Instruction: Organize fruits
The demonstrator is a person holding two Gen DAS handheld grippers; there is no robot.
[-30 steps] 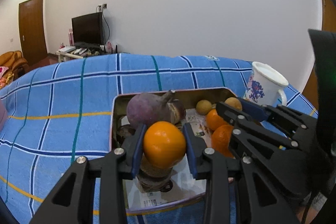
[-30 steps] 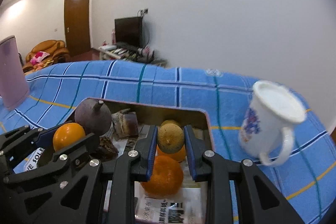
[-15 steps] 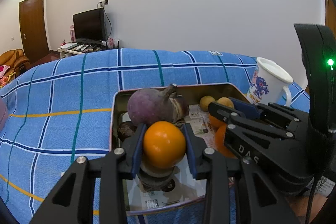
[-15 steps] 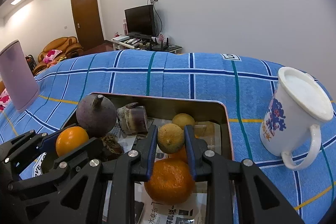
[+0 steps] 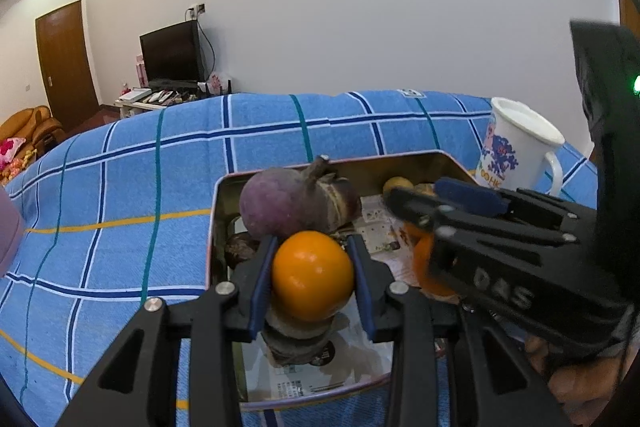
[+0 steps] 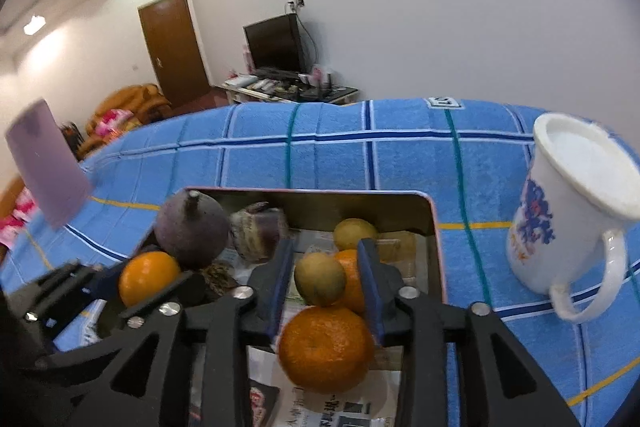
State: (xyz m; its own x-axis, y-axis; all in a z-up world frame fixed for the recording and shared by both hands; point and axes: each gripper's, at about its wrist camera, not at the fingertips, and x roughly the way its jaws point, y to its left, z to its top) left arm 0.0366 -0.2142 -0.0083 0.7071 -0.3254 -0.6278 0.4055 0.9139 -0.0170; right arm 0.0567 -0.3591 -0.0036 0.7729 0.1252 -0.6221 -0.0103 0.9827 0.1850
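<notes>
My left tongs (image 5: 312,277) sit low in the middle of the left view, clamped on a smooth orange fruit (image 5: 311,275); both blue pads press its sides, and it hangs just above the near part of the metal tin (image 5: 212,227). In the right view that same fruit (image 6: 148,277) shows at the lower left, at the tin's left edge.

My right tongs (image 6: 326,281) are low in the middle of the right view and their jaws are opening. A small yellow-green fruit (image 6: 320,279) lies between the pads with a gap showing on either side, so they do not press it. It rests against an orange (image 6: 352,279) just behind it, above a larger dimpled orange (image 6: 326,345) at the bottom centre, which lies on the printed paper (image 6: 320,407) lining the tin.

Farther back in the tin, a round purple fruit with a stem (image 6: 191,233) stands at the left, with a cut brownish piece (image 6: 258,233) beside it, and another small yellow fruit (image 6: 355,233) lies toward the far right corner.

The tin sits on a blue checked cloth (image 6: 332,155) over the tabletop. A white mug with a blue pattern (image 6: 560,211) stands to the right, apart from the tin. A pale purple object (image 6: 48,171) appears at the left edge.
</notes>
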